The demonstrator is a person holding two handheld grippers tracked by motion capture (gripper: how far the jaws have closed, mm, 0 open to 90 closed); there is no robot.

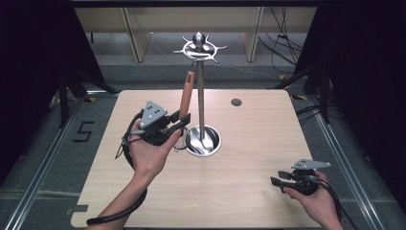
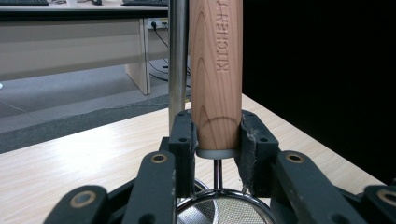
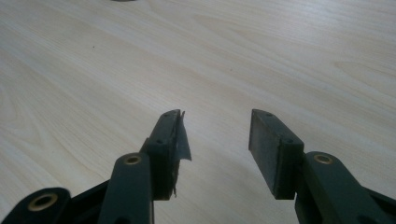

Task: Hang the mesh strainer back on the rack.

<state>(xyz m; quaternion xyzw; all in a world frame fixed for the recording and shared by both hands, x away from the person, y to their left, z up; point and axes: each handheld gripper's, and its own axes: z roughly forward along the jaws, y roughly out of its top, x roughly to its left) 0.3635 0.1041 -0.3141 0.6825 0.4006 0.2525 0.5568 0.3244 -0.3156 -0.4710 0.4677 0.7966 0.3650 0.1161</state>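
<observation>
Item: round light-wood strainer handle stamped with lettering point(image 2: 215, 74), clamped between the pads of the left gripper point(image 1: 178, 122) near its lower end, just above the white collar. Long axis: upright, rising straight out of the grip; fine steel mesh bowl point(image 2: 219, 207) hanging directly below the jaws. Immediately beside the grip: polished steel pole point(image 1: 200, 96) of the hook-topped utensil stand point(image 1: 199, 48), hooks high overhead. Right gripper point(image 1: 276, 178): parted, nothing between, well apart over the pale wooden table point(image 1: 249, 143). Nearer hand: left.
</observation>
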